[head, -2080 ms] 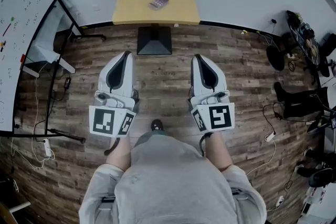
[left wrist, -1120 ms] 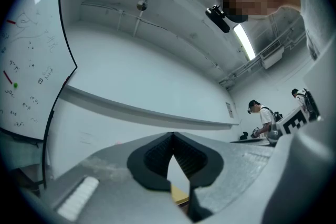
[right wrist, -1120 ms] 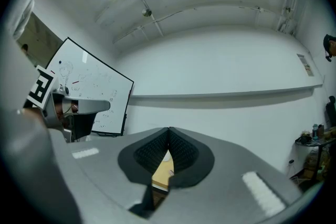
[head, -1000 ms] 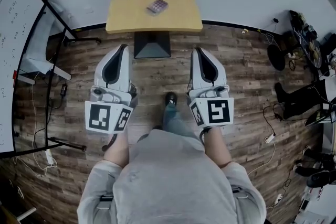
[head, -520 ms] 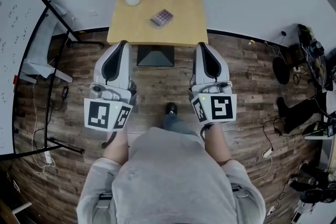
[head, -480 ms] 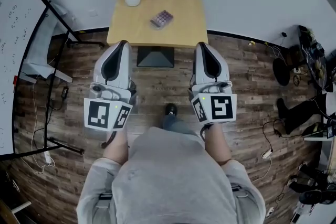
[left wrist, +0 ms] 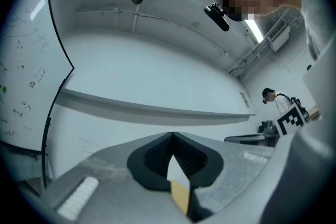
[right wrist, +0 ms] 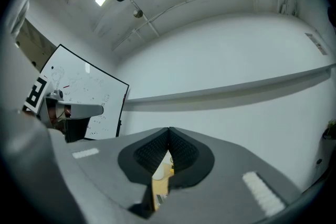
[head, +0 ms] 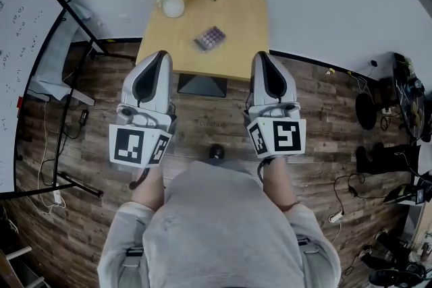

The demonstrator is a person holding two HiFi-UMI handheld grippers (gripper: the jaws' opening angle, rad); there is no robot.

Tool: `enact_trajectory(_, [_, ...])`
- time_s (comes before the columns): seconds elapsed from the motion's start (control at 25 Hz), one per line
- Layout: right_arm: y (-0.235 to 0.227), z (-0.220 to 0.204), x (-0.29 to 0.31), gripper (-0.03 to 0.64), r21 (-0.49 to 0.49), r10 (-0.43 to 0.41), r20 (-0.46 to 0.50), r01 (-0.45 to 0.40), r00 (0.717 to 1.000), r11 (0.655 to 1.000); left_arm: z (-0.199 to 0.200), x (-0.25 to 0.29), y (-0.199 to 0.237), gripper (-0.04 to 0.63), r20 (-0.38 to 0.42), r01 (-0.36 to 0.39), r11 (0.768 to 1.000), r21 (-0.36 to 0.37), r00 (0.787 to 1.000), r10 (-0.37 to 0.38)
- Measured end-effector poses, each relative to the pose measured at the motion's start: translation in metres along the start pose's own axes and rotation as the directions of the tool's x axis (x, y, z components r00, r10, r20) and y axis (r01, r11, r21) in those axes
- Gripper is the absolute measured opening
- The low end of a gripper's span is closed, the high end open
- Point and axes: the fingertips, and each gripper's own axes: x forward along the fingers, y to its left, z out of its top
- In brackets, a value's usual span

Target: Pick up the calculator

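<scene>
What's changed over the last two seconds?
The person has walked up to the table. In the head view, the tips of the left gripper and right gripper now overlap its near edge. Nothing was grabbed: both stay shut and empty. The calculator and flower vase are unmoved.

Head view high above, facing steeply down on desk (head: 239,17) and floor (head: 202,118), gripper views close behind left claw (left wrist: 172,135) and right claw (right wrist: 169,128), angled upward at wall (left wrist: 157,81), whiteboard (head: 17,44) shared by all.

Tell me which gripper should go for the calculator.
Right, narrowly. Both are shut and the calculator lies about midway, but the flower vase stands nearer the left gripper; the right gripper has bare table ahead.
</scene>
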Motion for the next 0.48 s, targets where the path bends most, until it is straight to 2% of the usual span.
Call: enact_trajectory(0.48, [-0.042,-0.014,0.040,0.002,0.033,0.046,0.005,-0.046,0.999,0.998,-0.014,0.052,-0.004,0.005,0.003,-0.024,0.999,0.047,1.000,0.024])
